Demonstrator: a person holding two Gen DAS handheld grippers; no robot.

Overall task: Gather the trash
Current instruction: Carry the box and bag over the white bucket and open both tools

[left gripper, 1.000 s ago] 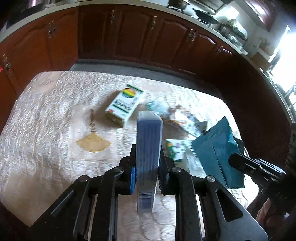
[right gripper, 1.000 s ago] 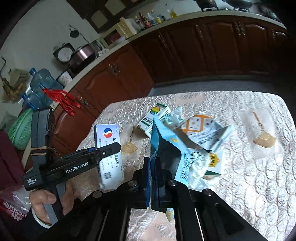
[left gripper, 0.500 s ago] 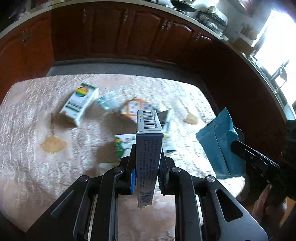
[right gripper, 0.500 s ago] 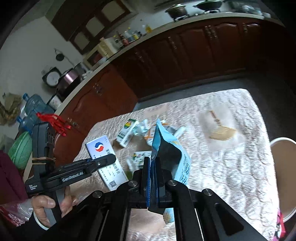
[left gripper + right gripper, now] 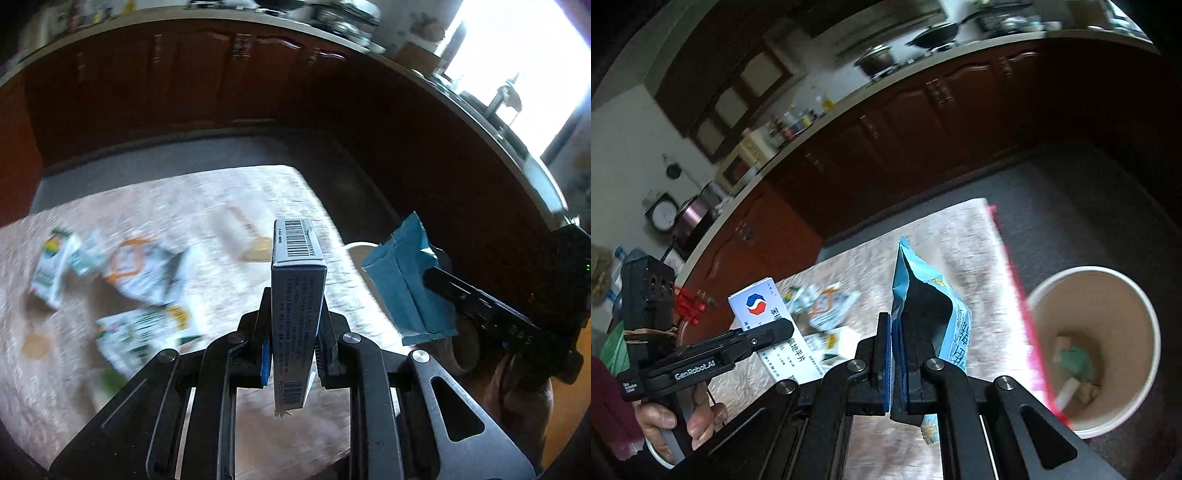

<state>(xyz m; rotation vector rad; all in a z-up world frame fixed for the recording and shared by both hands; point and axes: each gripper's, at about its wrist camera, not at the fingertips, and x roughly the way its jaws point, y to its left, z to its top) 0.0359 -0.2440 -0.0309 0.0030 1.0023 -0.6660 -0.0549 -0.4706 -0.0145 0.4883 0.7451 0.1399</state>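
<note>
left tool [image 5: 291,350] pinching box [image 5: 297,295] | right tool [image 5: 895,365] pinching pouch [image 5: 923,306] | bin [image 5: 1145,314] beside table edge [image 5: 1008,266]

Black linkage-armed left tool [image 5: 783,328] lettered "GenRobot.AI", rubber band round its body; right tool [image 5: 894,354] blue-padded, silver-screwed; dark red sleeve [image 5: 609,398].

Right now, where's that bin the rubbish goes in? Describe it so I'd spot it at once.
Start at the table with the pale patterned cloth and follow it to the edge with the pink trim. The bin stands on the dark floor just beyond that edge. It is a round, open, cream-coloured tub with a few scraps already in the bottom, unlike the flat packets and boxes lying on the cloth.
</note>
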